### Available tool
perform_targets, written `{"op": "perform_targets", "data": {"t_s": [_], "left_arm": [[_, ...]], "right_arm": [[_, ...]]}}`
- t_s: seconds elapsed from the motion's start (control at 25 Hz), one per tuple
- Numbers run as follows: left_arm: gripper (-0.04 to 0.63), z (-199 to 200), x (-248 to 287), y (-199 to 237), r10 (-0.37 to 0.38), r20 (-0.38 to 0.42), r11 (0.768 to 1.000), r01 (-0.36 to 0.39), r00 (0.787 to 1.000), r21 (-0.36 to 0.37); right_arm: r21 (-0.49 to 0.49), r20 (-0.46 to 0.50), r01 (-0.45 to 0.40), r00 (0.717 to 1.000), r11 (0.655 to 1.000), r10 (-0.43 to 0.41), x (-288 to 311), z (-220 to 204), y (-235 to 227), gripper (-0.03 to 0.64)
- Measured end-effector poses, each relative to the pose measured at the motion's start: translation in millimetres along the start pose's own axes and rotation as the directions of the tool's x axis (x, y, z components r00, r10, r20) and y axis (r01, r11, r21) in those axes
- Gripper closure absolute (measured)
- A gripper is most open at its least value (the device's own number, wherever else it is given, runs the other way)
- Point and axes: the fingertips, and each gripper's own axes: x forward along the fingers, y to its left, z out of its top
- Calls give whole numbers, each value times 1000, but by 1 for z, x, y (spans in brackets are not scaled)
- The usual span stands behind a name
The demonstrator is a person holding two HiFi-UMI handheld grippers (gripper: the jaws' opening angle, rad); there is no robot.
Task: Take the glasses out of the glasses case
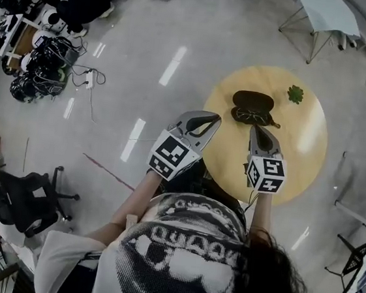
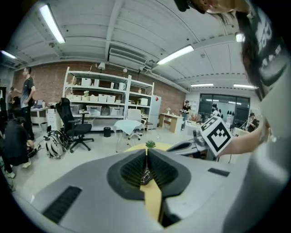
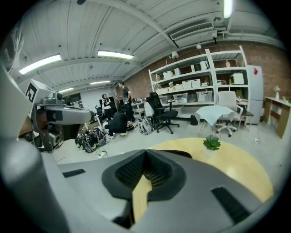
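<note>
An open black glasses case point(image 1: 253, 100) lies on the round yellow table point(image 1: 300, 156), and dark glasses point(image 1: 254, 116) rest in its near half. My left gripper point(image 1: 211, 117) hovers at the table's left edge, just left of the case, shut with nothing held. To the right, my right gripper point(image 1: 258, 128) points at the glasses from the near side, also shut and holding nothing. In the left gripper view the jaws point(image 2: 146, 154) meet at the tips, and the right gripper's marker cube point(image 2: 217, 135) shows to the right. The right gripper view has shut jaws point(image 3: 145, 152) before the table point(image 3: 236, 168).
A small green plant point(image 1: 296, 94) stands on the table right of the case. On the floor are a black office chair point(image 1: 29, 200), bags and cables point(image 1: 45, 61) at the left, and a white table point(image 1: 323, 14) behind. Shelves point(image 2: 104, 98) line the brick wall.
</note>
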Motion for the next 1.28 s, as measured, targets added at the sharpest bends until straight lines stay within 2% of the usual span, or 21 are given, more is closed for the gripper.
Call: {"op": "perform_targets", "data": {"t_s": [0.32, 0.56, 0.76, 0.88, 1.0, 1.28], "left_arm": [[577, -7, 29, 19, -159, -43, 986, 161, 986, 32], [577, -10, 44, 28, -263, -54, 963, 265, 963, 52], [577, -11, 54, 35, -338, -68, 937, 342, 939, 72], [577, -10, 59, 37, -371, -75, 923, 376, 926, 84], [577, -9, 65, 38, -393, -80, 912, 400, 916, 90], [577, -13, 73, 46, -416, -95, 901, 424, 904, 90]], "right_arm": [[12, -110, 118, 987, 993, -116, 27, -22, -30, 597], [-5, -193, 176, 966, 984, -174, 45, -42, -48, 581], [-55, -277, 182, 942, 982, -190, 64, -57, -58, 552], [-100, -343, 159, 921, 982, -184, 77, -66, -68, 524], [-166, -431, 111, 886, 980, -173, 89, -81, -78, 501], [-292, -619, -106, 779, 950, -104, 102, -109, -78, 453]]}}
